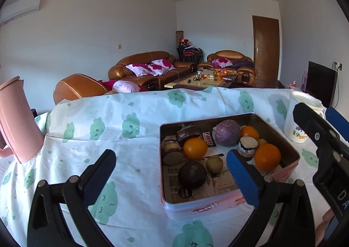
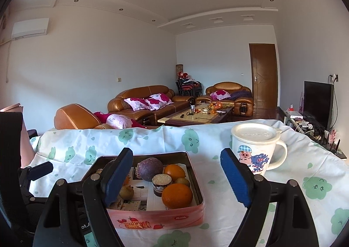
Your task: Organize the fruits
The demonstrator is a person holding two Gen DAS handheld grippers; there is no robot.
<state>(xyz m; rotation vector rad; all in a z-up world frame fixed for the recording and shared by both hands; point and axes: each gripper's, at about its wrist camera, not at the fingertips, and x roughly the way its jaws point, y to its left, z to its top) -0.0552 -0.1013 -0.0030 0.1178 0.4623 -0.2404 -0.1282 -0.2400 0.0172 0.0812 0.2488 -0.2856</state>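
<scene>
An open pink tin (image 1: 231,201) stands on the cloth-covered table. It holds two large oranges (image 1: 195,148) (image 1: 267,156), a smaller orange (image 1: 249,132), a purple round fruit (image 1: 226,133), a dark brown one (image 1: 192,173), a small brownish one (image 1: 214,164) and round cakes (image 1: 247,145). My left gripper (image 1: 172,175) is open, hovering near the tin's front left, with nothing held. My right gripper (image 2: 176,178) is open above the tin's (image 2: 157,217) near edge, over the front orange (image 2: 177,195), and grips nothing. It also shows at the right of the left wrist view (image 1: 325,124).
A white lidded mug (image 2: 255,146) with a pig picture stands just right of the tin. A pink pitcher (image 1: 17,120) stands at the table's far left. The tablecloth (image 1: 130,120) has green cloud prints. Sofas and a coffee table lie beyond the far edge.
</scene>
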